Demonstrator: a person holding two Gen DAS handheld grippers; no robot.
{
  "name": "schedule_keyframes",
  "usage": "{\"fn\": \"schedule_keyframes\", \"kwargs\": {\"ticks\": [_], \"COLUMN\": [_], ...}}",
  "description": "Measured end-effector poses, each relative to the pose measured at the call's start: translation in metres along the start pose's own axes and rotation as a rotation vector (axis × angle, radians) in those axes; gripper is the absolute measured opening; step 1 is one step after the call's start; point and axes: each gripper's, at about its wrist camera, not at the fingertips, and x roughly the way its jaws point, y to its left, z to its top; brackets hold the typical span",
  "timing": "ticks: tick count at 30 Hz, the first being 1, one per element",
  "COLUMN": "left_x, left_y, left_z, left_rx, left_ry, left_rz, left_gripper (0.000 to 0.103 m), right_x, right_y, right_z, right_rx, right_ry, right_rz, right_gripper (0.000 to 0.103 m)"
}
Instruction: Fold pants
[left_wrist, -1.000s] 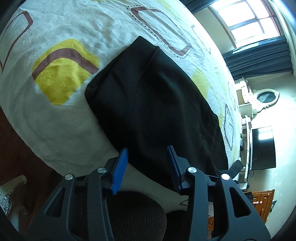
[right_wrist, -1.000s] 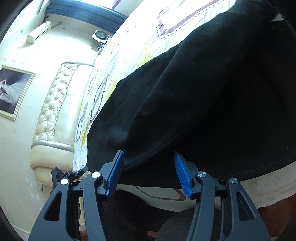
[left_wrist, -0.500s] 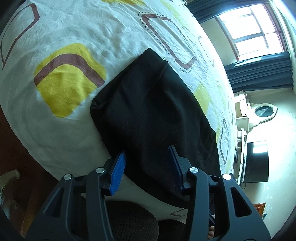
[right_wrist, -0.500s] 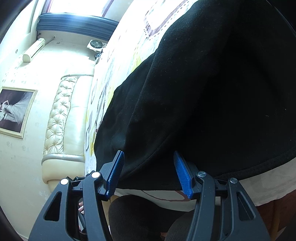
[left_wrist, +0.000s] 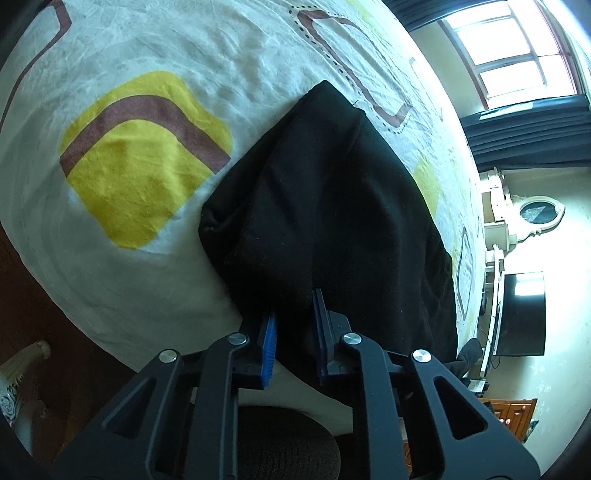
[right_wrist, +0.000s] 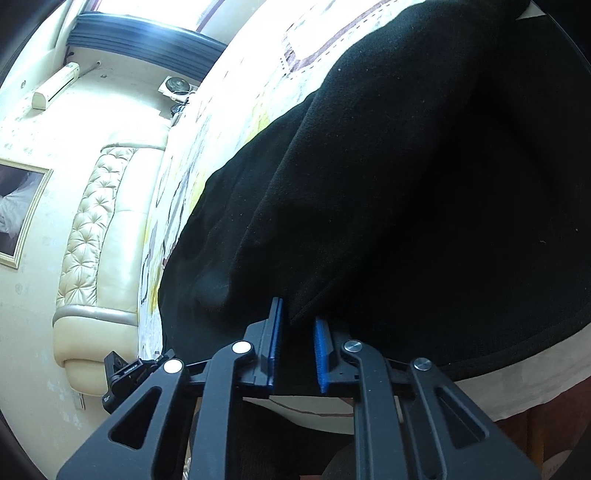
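The black pants (left_wrist: 332, 206) lie folded on the patterned white bedsheet (left_wrist: 129, 240), near the bed's front edge. In the left wrist view my left gripper (left_wrist: 293, 317) is shut on the near edge of the pants, with cloth bunched between its blue pads. In the right wrist view the pants (right_wrist: 406, 184) fill most of the frame. My right gripper (right_wrist: 297, 325) is shut on the near edge fold of the pants there.
The bedsheet (right_wrist: 229, 122) has yellow and brown shapes (left_wrist: 140, 155). A cream tufted headboard (right_wrist: 96, 240) stands left in the right wrist view. A window (left_wrist: 517, 55), dark curtains (left_wrist: 528, 129) and a television (left_wrist: 521, 314) are at the far side. Dark floor lies below the bed edge.
Both grippers have closed from open onto the near edge of the pants. The cloth has bunched up between the pads.
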Motion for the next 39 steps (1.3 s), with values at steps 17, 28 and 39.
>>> {"fn": "schedule_keyframes", "kwargs": {"ticks": [17,28,39], "left_x": [-0.023,-0.058,-0.007], "left_y": [0.011,0.005,-0.047], "left_z": [0.005,-0.003,-0.008], "left_rx": [0.067,0.004,-0.029], "left_ry": [-0.018,-0.134,-0.089], "left_rz": [-0.034,0.010,0.000], "left_gripper": [0.012,0.081,0.093], "right_x": [-0.029,-0.233,-0.233], "right_y": [-0.026,-0.171,-0.260], "right_z": [-0.028,0.083,0.149], "right_rx": [0.165,0.292,0.408], "right_ry": [0.031,-0.525,-0.539], "right_rz": [0.088,-0.180,-0.276], "right_gripper": [0.039,0.040,0.038]}}
